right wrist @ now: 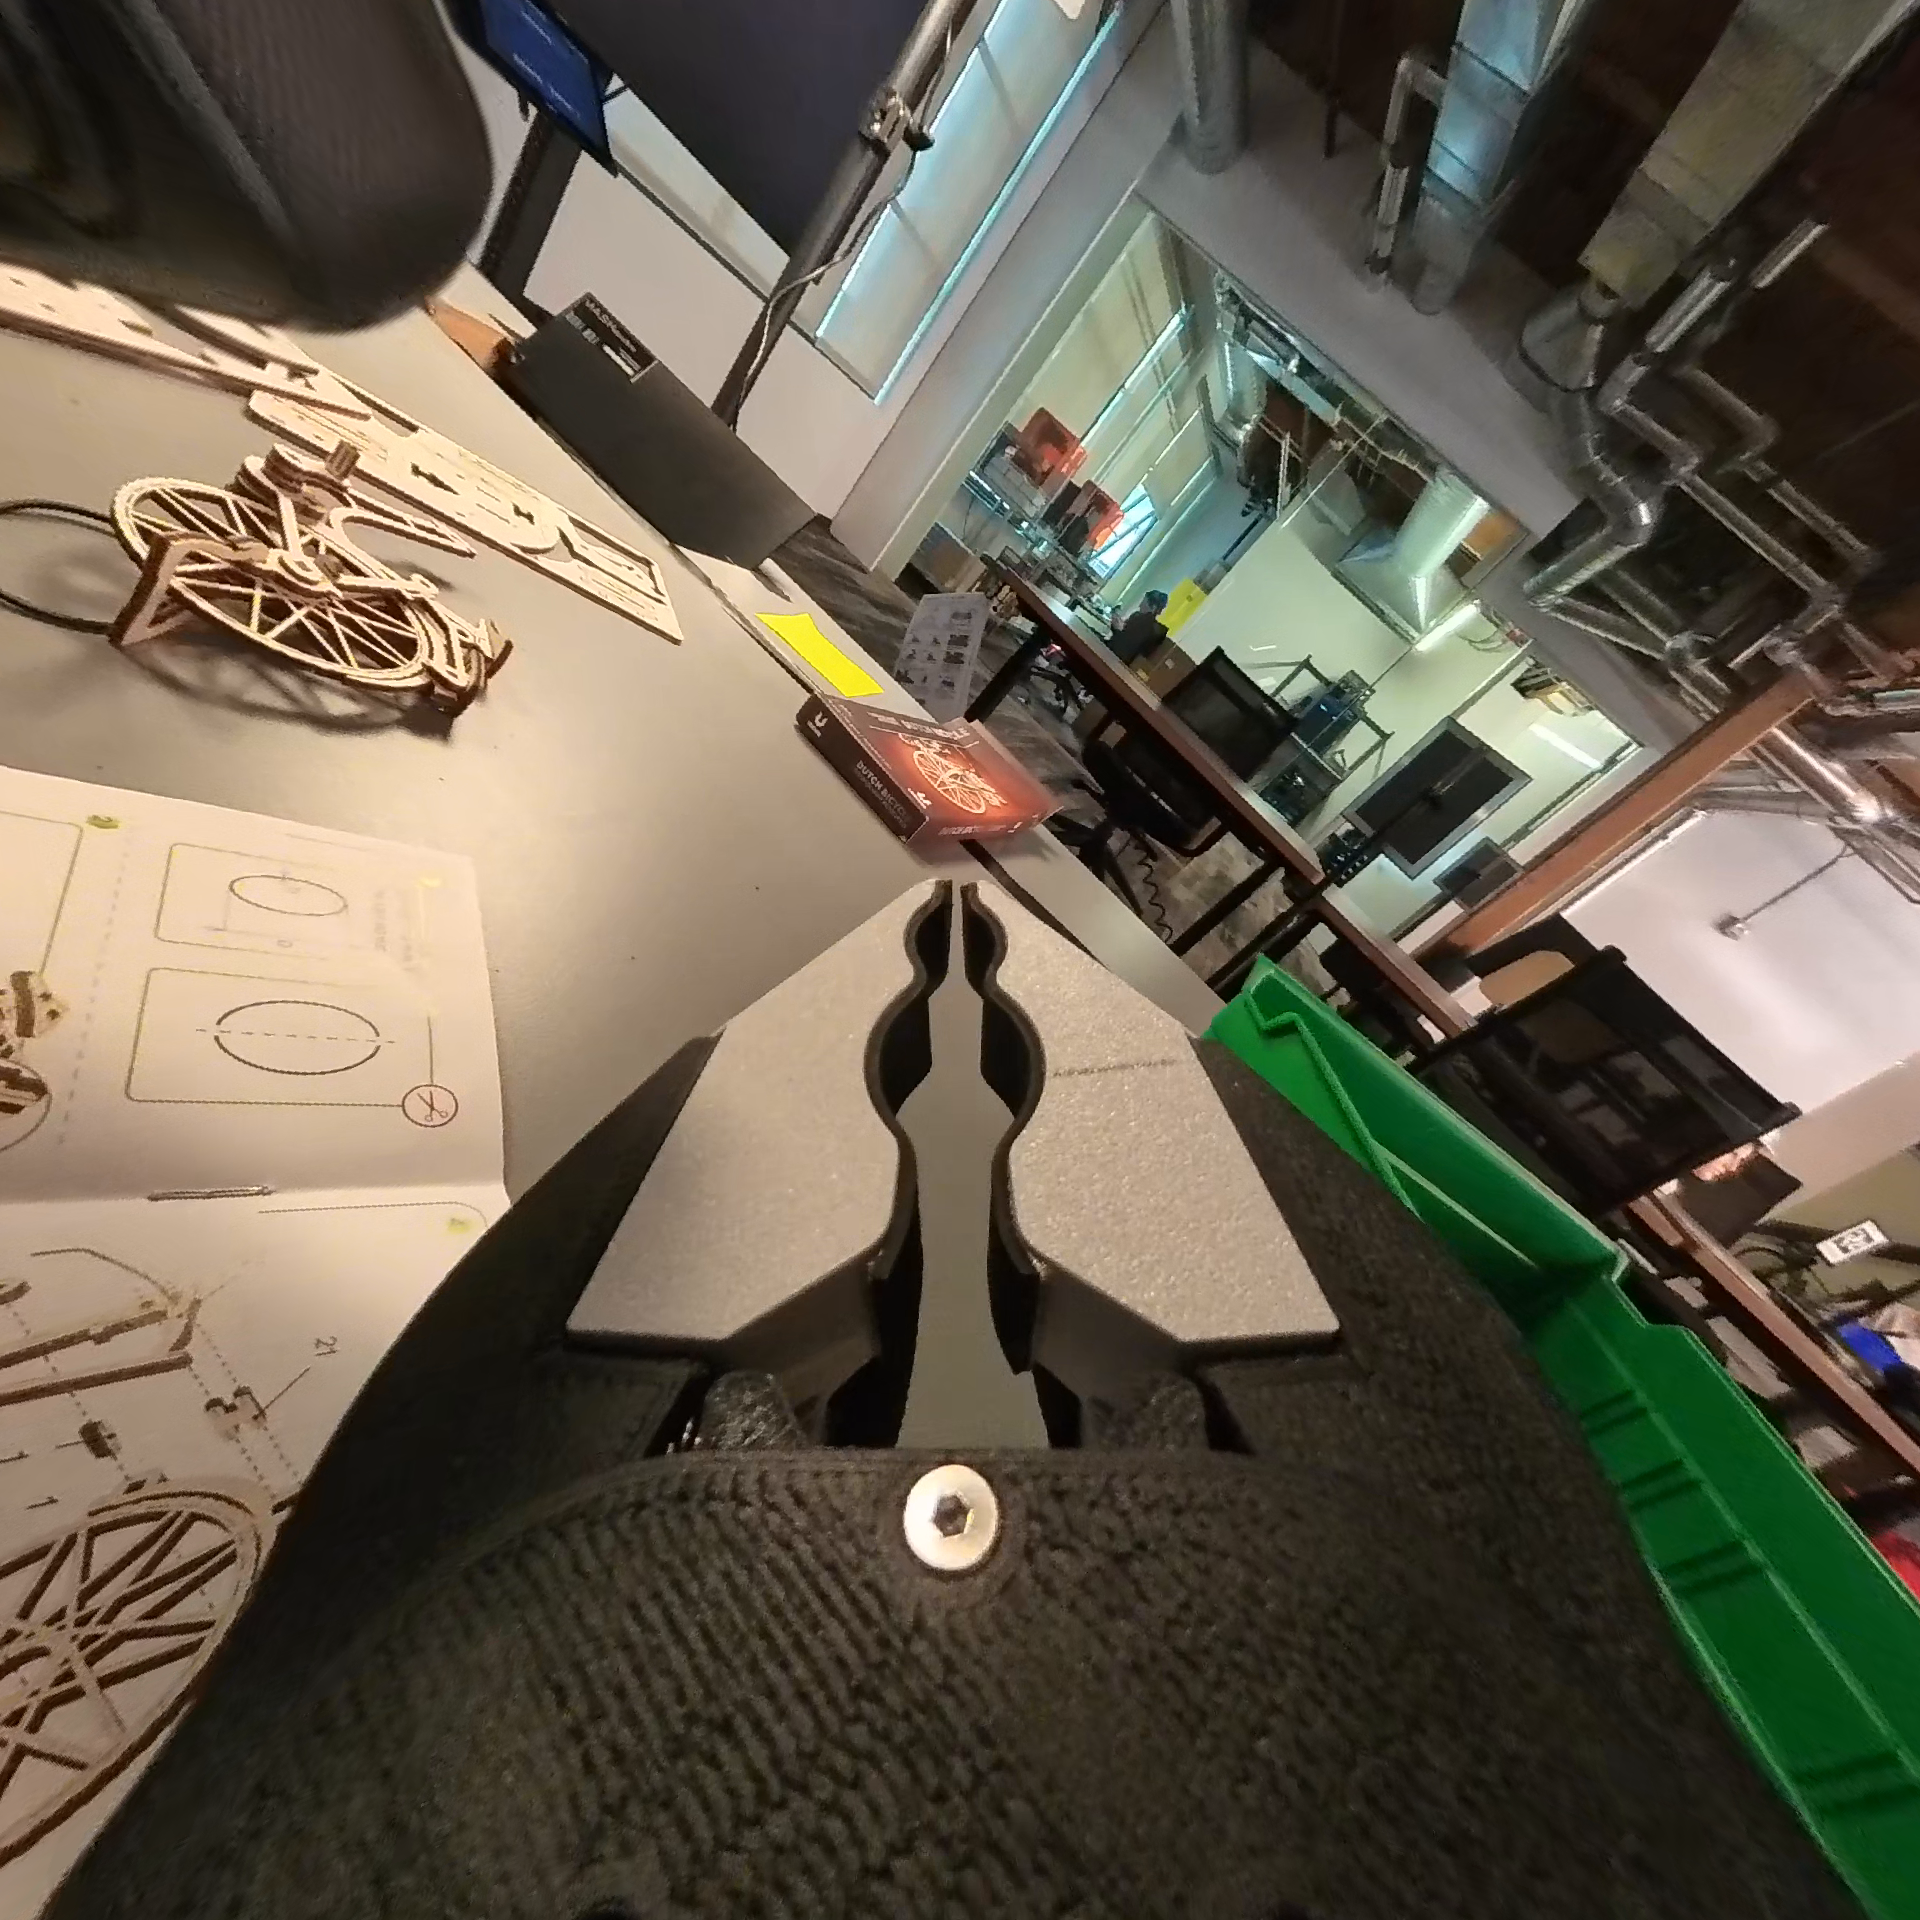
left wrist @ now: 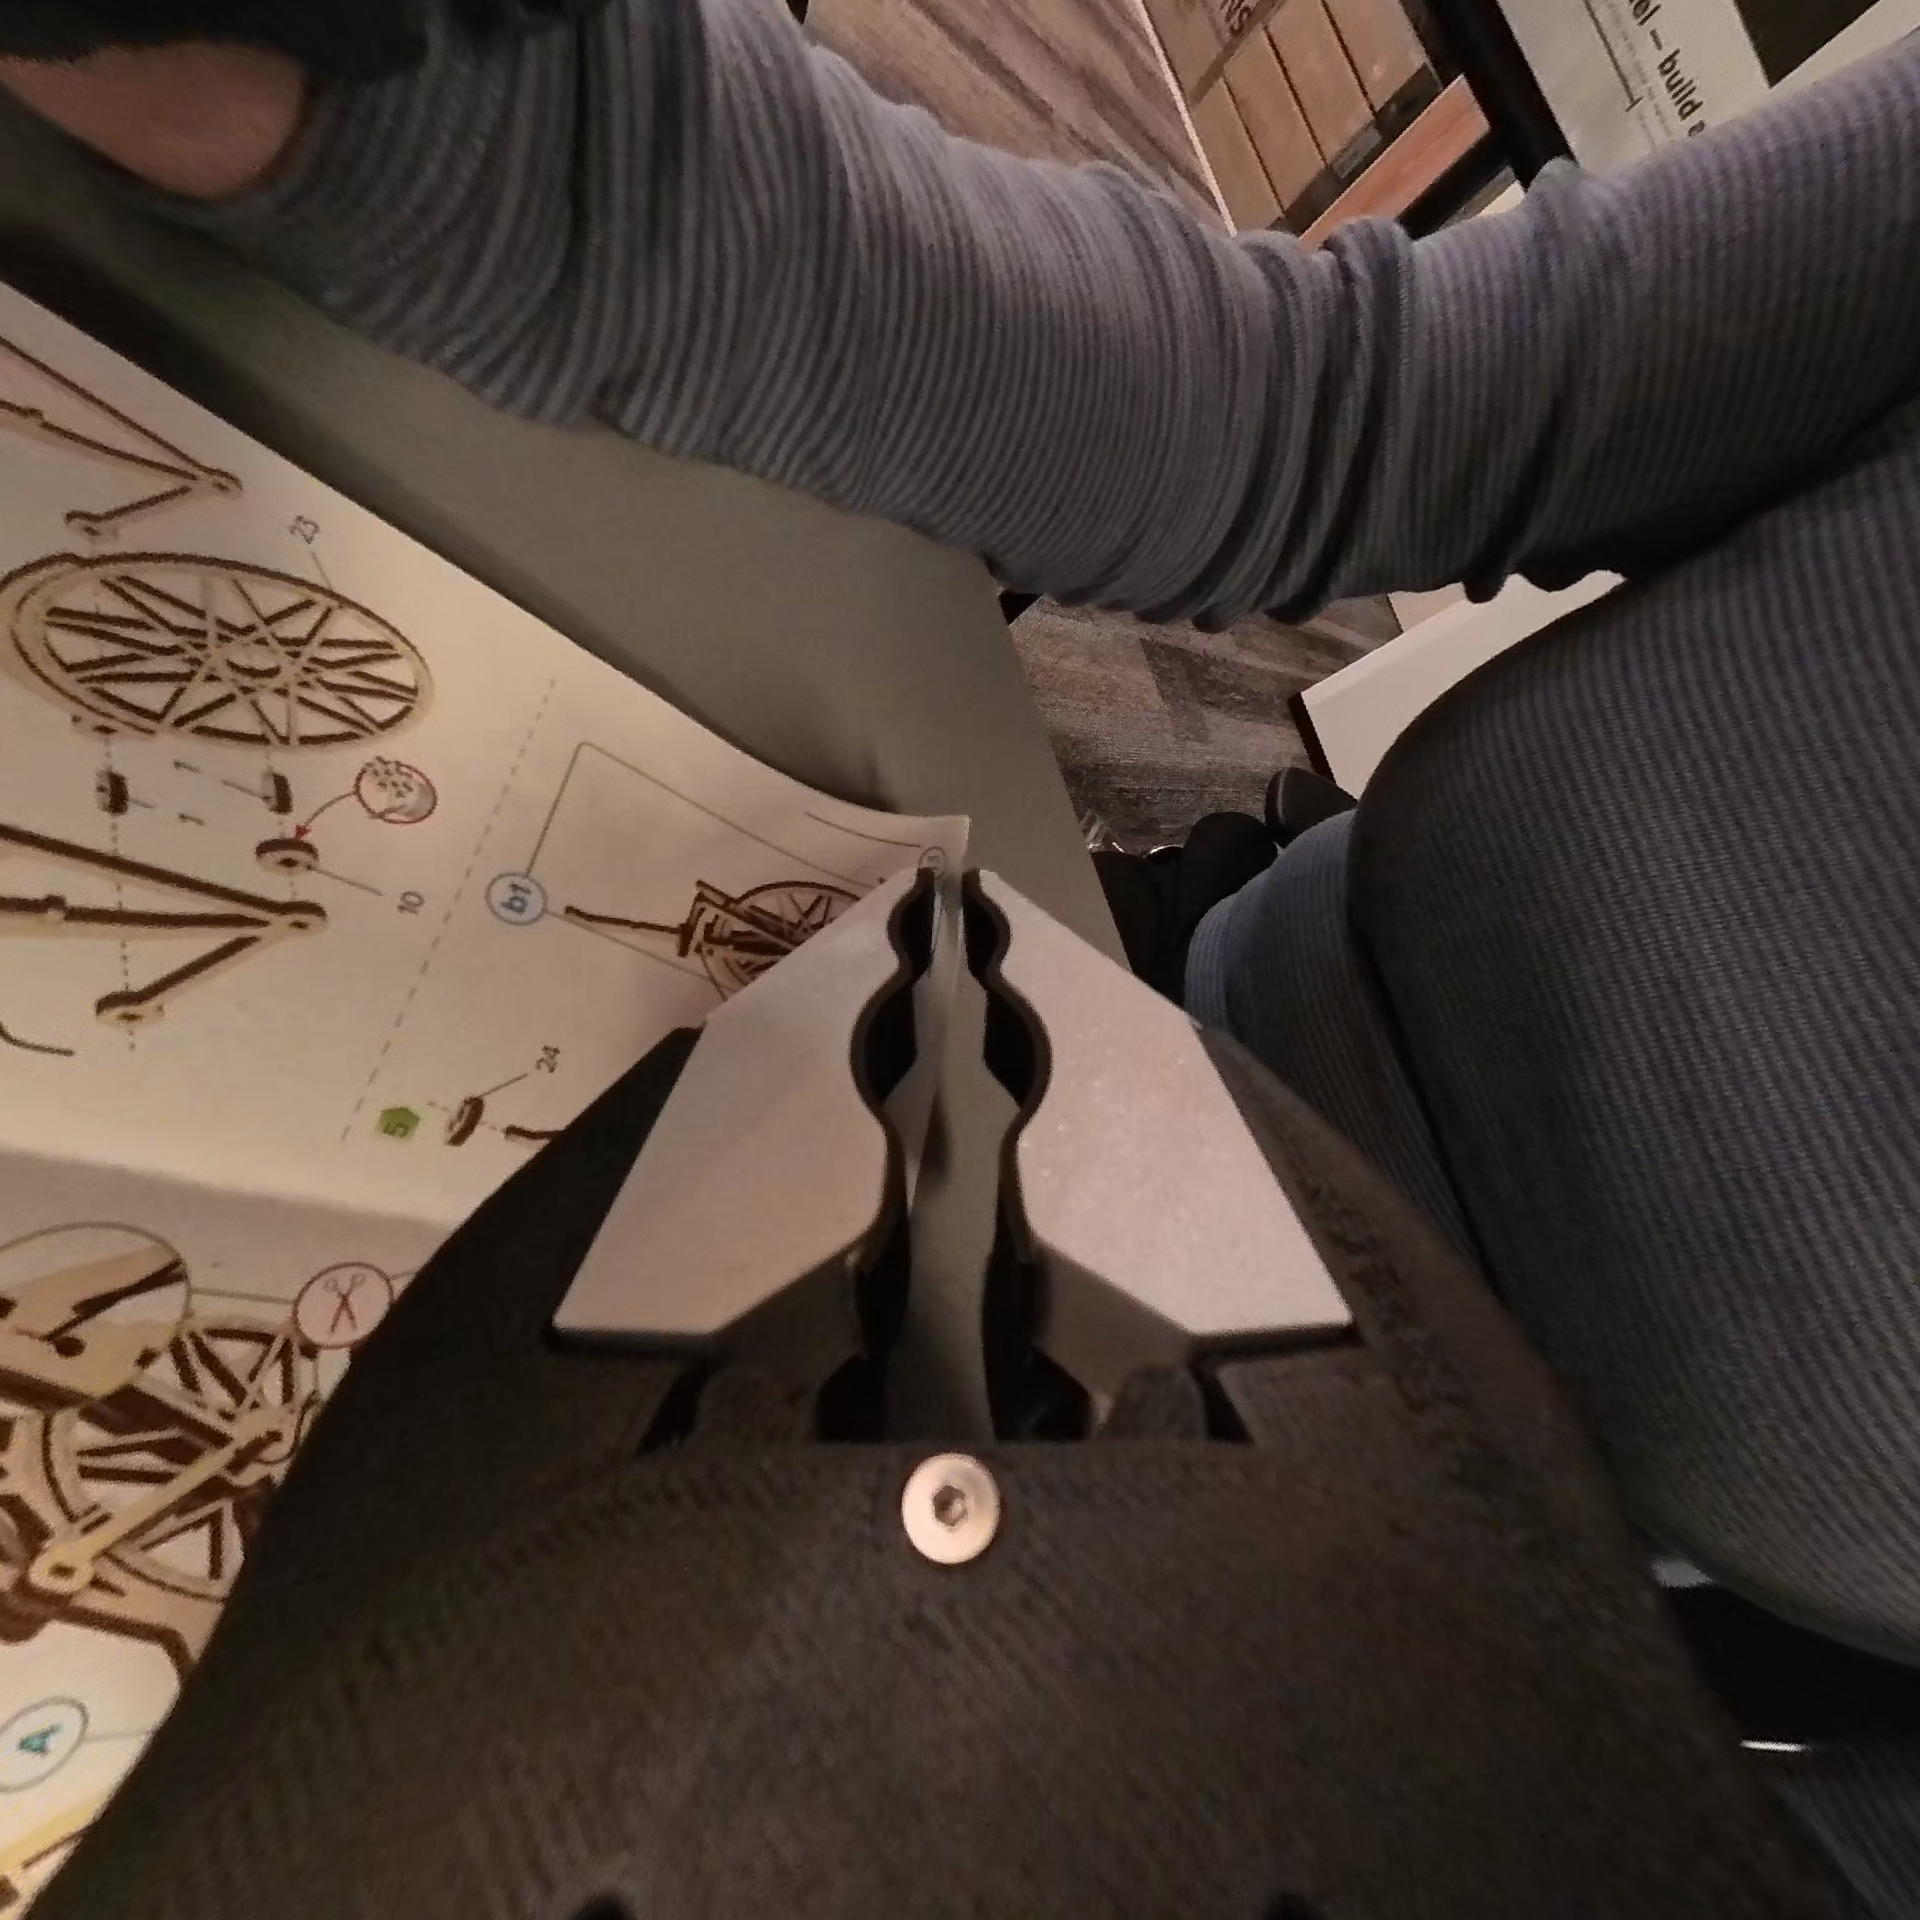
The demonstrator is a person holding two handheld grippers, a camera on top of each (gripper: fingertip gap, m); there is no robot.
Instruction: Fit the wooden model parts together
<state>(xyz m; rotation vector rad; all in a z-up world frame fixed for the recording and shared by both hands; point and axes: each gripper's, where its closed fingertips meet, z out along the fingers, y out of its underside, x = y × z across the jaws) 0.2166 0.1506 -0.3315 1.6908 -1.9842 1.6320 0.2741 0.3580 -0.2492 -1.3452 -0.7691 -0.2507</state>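
Note:
My left gripper (left wrist: pixel 943 883) is shut on the curled-up corner of the instruction sheet (left wrist: pixel 343 831), which lies on the grey table (left wrist: pixel 727 582); the paper edge runs between the two fingers. No wooden part shows in the left wrist view. My right gripper (right wrist: pixel 956 896) is shut and empty, low over the table beside the open instruction booklet (right wrist: pixel 239 987). A partly built wooden bicycle model (right wrist: pixel 301 582) lies on its side far left of it. Flat wooden part sheets (right wrist: pixel 468 499) lie behind the model.
A green plastic bin (right wrist: pixel 1558 1351) stands close on the right. The kit's box (right wrist: pixel 935 779) and a yellow note (right wrist: pixel 821 649) lie near the table's far edge, a black box (right wrist: pixel 655 436) beyond. A person's blue sleeve (left wrist: pixel 1039 364) reaches over the table's near edge (left wrist: pixel 1023 727). The left gripper's tips are roughly 20 cm from the right gripper's.

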